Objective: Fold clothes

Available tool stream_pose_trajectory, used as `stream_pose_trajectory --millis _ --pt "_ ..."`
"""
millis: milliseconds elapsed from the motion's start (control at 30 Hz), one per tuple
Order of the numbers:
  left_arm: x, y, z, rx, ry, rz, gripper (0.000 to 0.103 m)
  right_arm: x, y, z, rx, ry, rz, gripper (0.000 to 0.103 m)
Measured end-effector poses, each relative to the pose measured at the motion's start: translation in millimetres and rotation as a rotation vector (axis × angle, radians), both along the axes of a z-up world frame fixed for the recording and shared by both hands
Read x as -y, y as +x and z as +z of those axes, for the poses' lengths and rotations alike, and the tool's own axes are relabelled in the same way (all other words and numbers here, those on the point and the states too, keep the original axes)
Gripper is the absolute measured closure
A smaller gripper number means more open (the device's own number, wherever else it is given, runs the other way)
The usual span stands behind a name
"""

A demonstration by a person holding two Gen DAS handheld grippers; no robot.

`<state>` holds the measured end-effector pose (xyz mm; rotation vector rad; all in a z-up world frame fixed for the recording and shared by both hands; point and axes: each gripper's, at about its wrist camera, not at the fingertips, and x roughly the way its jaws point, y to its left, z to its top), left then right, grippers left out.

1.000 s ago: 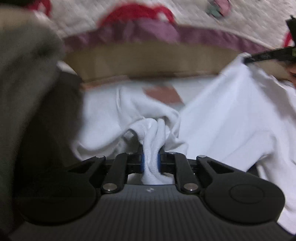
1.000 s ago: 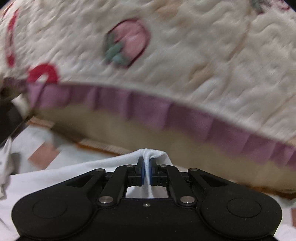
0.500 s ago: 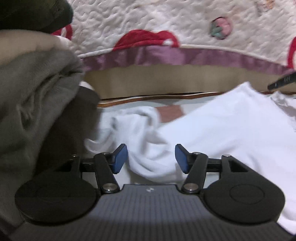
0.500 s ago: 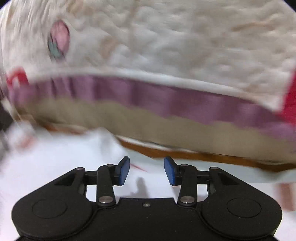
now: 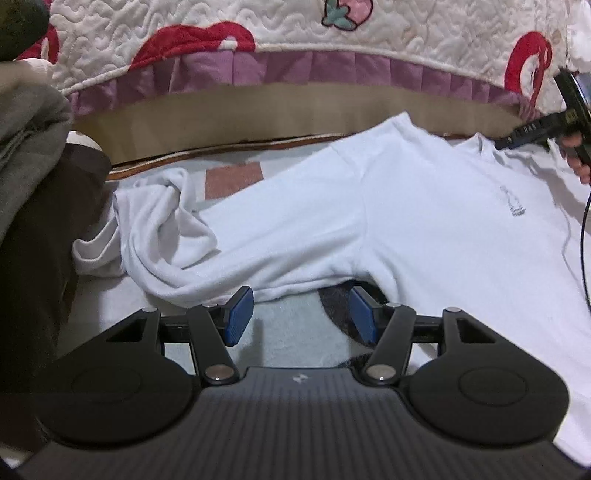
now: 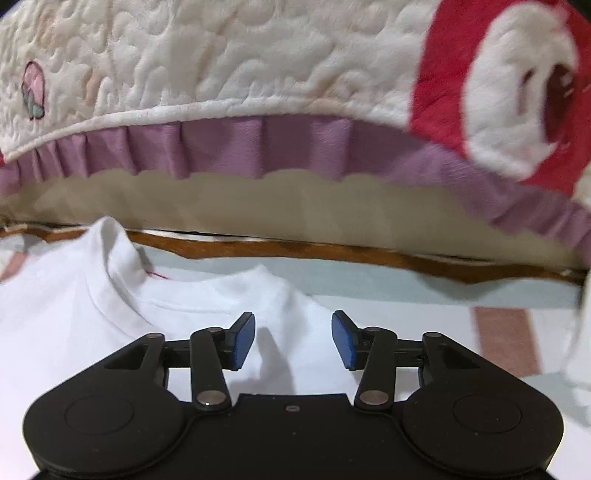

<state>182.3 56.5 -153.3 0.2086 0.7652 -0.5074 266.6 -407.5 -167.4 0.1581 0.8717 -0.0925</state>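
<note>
Lying rumpled, soft white shirt (image 5: 406,206) beside quilted, ruffle-edged bedspread (image 5: 295,40).

The long-sleeved cotton shirt (image 5: 424,221) was plain white, with a small grey print on its chest. The quilted bedspread (image 5: 295,29) was cream, stitched in wavy lines, with red shapes, pink strawberries with green leaves, and a pleated purple frill along its edge. The heap of soft clothing (image 5: 26,140) was grey-green above dark brown. Both grippers were black with blue pads (image 6: 243,341).
</note>
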Motion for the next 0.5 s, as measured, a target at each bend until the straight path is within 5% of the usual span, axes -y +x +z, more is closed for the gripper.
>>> stream_pose_trajectory --millis 100,200,367,433,500 --pt "5 0 -2 -0.013 0.018 0.0 0.046 -9 15 -12 -0.012 -0.005 -0.009 0.051" --pt "10 -3 -3 -0.006 0.062 -0.035 0.046 -22 22 -17 0.003 -0.158 0.0 0.094" --pt "17 -8 -3 0.038 0.134 -0.075 0.046 -19 20 5 0.127 -0.284 -0.07 0.097" --pt "20 -6 -4 0.019 0.134 -0.068 0.046 -12 26 6 0.11 -0.275 -0.108 0.096" --pt "25 -6 -4 0.007 0.133 -0.074 0.046 -5 40 -7 -0.02 -0.192 -0.072 0.089"
